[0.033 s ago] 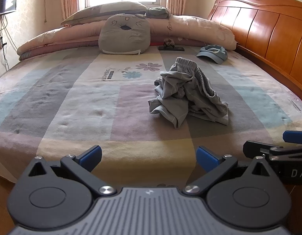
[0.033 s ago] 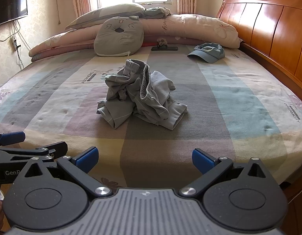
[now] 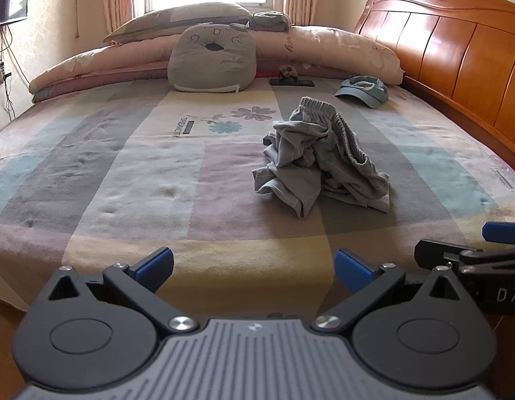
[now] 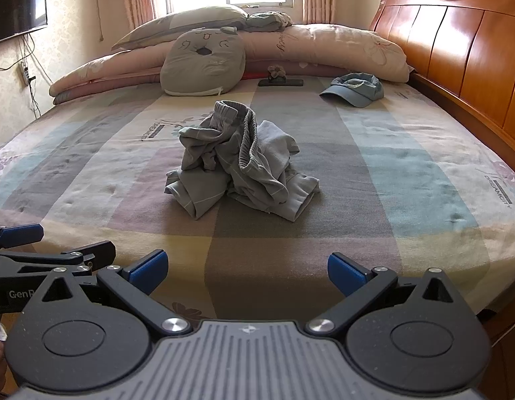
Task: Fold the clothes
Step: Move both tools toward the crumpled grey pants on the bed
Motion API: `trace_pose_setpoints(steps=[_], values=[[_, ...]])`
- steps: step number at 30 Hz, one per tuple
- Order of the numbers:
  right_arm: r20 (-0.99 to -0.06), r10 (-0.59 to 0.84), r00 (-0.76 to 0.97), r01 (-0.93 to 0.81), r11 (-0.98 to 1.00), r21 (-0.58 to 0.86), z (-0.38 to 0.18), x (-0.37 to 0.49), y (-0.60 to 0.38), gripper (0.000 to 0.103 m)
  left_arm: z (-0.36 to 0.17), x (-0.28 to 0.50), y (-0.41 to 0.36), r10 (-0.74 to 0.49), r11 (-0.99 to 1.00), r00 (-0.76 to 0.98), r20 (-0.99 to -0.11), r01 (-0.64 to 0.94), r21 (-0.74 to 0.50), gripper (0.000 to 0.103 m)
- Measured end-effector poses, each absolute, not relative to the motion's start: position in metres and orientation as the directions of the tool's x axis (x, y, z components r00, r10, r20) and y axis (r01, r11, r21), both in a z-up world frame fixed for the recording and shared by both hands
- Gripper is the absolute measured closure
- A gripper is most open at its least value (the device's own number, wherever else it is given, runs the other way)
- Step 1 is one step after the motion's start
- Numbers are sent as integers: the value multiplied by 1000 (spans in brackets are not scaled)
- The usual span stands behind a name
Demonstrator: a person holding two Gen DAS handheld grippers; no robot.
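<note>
Left wrist view: While the left gripper (image 3: 254, 261) hangs with jaws spread wide and empty at the bed's (image 3: 124, 173) near edge, the crumpled grey shorts (image 3: 321, 160) lie mid-bed, well apart.
Handling: likely soft, light, limp.
Right wrist view: right gripper (image 4: 247, 268) spread, empty; shorts (image 4: 240, 163) ahead.
Hold: elastic waistband (image 4: 249, 136) on top.

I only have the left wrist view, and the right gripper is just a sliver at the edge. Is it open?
Observer: Yes, the right gripper is wide open, with nothing between its pads.
Operator: Where's the crumpled grey garment from there?
Observer: Straight ahead, centred between its fingers, farther up the bed sheet.
Operator: And my left gripper?
Observer: It shows side-on at the right wrist view's left edge, close beside the right one.
</note>
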State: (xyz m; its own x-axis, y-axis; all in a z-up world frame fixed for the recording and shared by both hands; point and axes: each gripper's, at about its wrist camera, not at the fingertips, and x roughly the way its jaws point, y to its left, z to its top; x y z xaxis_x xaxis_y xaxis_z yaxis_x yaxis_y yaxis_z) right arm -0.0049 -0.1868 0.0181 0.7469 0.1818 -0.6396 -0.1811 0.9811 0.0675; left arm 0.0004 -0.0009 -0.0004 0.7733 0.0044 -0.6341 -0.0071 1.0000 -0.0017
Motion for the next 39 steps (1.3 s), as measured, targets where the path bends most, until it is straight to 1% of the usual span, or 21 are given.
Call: trace_pose_setpoints(steps=[4,6,24,39], values=[[-634,187,750,-184,980,72,17,-4,-183,0,-1,1,-3,19,1000,774,-633,-7,21,1],[-633,191,750,-185,980,76,17,-4,-182,0,-2,4,3,-2,1000,774,-633,-12,-18,1],[-640,204,740,-206,976,73,15,2,-184,0,-3,12,-2,2,1000,759,-651,-13,-11,1],[-645,216,733,-223,972,73,5,13,-183,0,-17,27,2,-6,1000,743,-669,-8,-17,1]])
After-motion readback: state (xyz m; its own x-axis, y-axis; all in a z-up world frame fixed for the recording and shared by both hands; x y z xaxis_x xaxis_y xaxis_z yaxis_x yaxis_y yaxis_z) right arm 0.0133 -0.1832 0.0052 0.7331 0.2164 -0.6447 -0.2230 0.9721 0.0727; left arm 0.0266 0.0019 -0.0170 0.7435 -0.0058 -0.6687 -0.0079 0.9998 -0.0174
